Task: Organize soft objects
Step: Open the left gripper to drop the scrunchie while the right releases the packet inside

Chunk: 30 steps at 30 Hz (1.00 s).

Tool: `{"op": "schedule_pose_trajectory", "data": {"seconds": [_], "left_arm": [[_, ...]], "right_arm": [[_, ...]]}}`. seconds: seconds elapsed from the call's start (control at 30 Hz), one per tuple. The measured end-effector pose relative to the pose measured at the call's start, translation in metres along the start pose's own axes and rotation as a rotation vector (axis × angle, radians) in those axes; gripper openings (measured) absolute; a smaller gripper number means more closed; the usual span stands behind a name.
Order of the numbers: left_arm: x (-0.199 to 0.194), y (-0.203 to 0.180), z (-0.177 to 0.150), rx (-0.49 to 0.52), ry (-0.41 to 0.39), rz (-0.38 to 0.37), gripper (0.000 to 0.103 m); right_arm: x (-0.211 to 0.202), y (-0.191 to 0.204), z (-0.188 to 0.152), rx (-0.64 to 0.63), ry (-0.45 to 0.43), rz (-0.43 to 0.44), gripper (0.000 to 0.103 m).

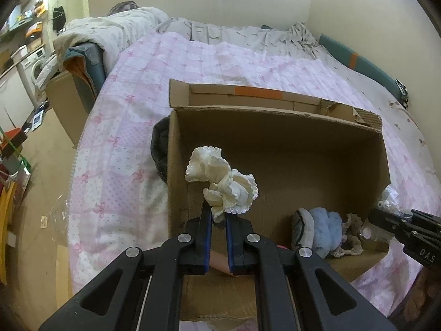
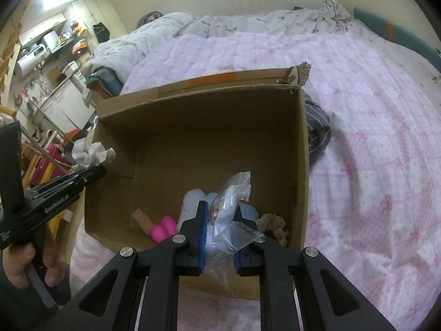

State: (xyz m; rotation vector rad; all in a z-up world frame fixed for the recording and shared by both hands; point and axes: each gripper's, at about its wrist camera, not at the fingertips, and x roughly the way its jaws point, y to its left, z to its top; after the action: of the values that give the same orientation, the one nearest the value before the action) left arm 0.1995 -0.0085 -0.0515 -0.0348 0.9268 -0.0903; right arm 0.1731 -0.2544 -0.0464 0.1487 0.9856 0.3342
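You were mid-drop with 2 items over the cardboard box [image 2: 198, 127] on the bed [image 2: 372, 143]. Your left gripper [image 1: 219, 220] had its fingers clenched on 1 cream frilly cloth [image 1: 223, 180]; your right gripper [image 2: 220, 220] pinched 1 clear plastic bag [image 2: 228, 209]. Next you probably needed to lower and release both. Inside lay 1 blue plush [image 1: 323, 230], 1 pink toy [image 2: 162, 227] and 1 lace scrunchie [image 2: 274, 224].

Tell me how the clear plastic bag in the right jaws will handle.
The clear plastic bag looks floppy: it crumples and juts unevenly from the right gripper. Probably light, since it stands up unsupported. Its glossy film may slip, so release it low over the cardboard box.
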Motion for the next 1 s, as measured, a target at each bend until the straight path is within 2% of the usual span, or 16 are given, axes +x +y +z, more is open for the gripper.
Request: {"op": "schedule_pose_trajectory", "data": {"seconds": [0.63,0.7,0.77,0.8,0.87,0.93,1.0], "left_arm": [[0.010,-0.015,-0.009,0.048,0.069,-0.018,0.011],[0.011,-0.017,-0.010,0.058,0.076,-0.012,0.017],[0.012,-0.019,-0.010,0.064,0.078,-0.006,0.032],[0.011,-0.020,-0.011,0.069,0.075,-0.001,0.036],[0.009,-0.023,-0.010,0.081,0.061,0.012,0.056],[0.008,-0.024,-0.010,0.088,0.048,0.036,0.069],[0.009,-0.023,-0.011,0.089,0.049,0.047,0.070]], "right_arm": [[0.009,0.004,-0.002,-0.018,0.037,-0.022,0.017],[0.010,0.005,-0.002,-0.018,0.040,-0.024,0.017],[0.010,0.005,-0.003,-0.017,0.043,-0.026,0.017],[0.011,0.005,-0.003,-0.018,0.045,-0.027,0.017],[0.011,0.006,-0.003,-0.020,0.045,-0.027,0.017],[0.011,0.007,-0.003,-0.022,0.044,-0.027,0.017],[0.011,0.006,-0.002,-0.022,0.044,-0.026,0.017]]}}
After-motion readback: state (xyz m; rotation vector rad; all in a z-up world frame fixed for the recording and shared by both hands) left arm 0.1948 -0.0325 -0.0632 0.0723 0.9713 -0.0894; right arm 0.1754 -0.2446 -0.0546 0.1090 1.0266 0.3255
